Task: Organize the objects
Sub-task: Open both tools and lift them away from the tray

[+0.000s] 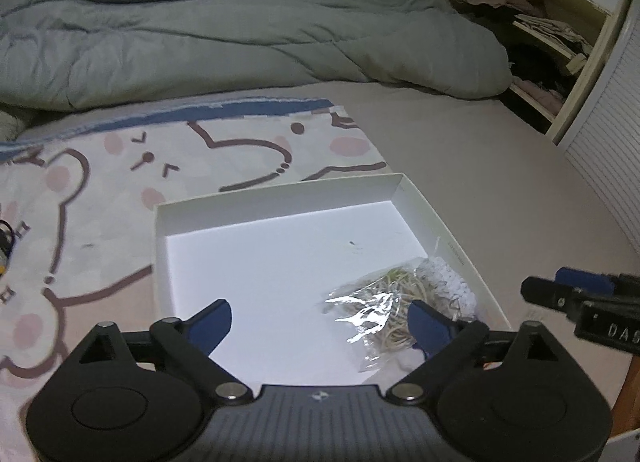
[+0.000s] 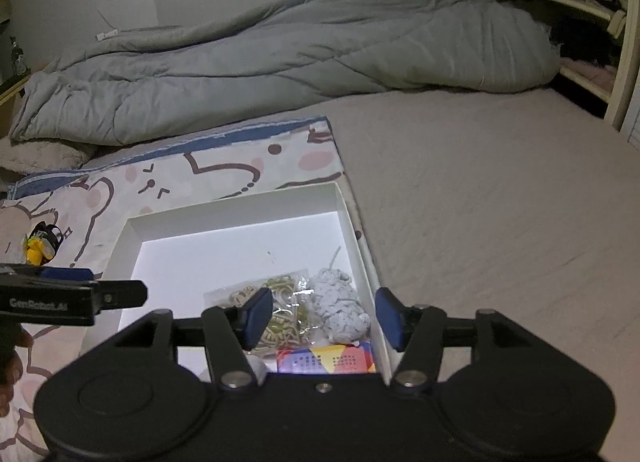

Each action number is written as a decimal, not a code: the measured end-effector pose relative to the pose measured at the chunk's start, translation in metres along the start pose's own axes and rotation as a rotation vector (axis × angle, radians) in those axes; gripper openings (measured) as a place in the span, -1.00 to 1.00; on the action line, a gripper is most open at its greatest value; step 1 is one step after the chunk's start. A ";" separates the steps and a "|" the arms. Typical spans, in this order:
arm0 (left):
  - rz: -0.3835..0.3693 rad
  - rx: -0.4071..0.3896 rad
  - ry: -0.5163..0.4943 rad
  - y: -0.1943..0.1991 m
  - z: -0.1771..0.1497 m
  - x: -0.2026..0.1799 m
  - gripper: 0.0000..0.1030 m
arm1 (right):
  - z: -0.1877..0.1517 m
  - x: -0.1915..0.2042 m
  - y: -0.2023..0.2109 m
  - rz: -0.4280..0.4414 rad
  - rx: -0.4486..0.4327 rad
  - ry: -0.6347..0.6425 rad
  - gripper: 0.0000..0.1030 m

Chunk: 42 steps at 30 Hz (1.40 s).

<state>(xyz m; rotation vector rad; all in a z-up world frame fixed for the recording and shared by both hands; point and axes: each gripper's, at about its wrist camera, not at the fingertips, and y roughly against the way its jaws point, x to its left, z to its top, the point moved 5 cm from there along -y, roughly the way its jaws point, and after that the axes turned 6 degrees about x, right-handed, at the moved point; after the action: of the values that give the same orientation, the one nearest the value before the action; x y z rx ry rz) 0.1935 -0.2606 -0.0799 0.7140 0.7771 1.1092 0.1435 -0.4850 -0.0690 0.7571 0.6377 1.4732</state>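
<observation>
Here the left claw (image 1: 320,322) stands wide apart with nothing between its blue pads, and the right claw (image 2: 320,318) stands about half open, also empty. Both hang over the near end of the white box (image 1: 280,194), pointing down into it. The bag of rubber bands (image 2: 276,314) lies on the box floor just below and ahead of the right claw, with the grey knitted bundle (image 2: 340,310) touching its right side and a colourful card packet (image 2: 328,358) under the claw's near edge. In the left wrist view the same bag sits by the left claw's right pad, pressed toward the box's right wall.

The step in hand looks like a release into the box, with both claws free to fetch the next thing. A small yellow and black toy (image 2: 40,246) lies on the cartoon blanket (image 1: 100,182), off to the left of the right claw and outside the box; it seems the likely next pick, and the left claw is the nearer one.

To do this well, each claw should lift straight clear of the box walls before swinging sideways, since the thin card rim could catch a pad and drag the box. The two claws sit close side by side, so one should move at a time. Most of the box floor to the left is bare, which leaves room for more things. The bed sheet (image 2: 480,202) to the right is open and flat, while the rumpled grey duvet (image 1: 200,42) closes off the far side.
</observation>
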 end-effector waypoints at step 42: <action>0.049 -0.065 -0.028 0.054 -0.024 0.050 1.00 | -0.024 0.034 0.043 -0.131 -0.055 -0.036 1.00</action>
<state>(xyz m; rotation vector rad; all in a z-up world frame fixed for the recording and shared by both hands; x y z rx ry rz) 0.1591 -0.1946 -0.0579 0.6955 0.7004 1.1616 0.0981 -0.4515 -0.0480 0.6854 0.6059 1.3495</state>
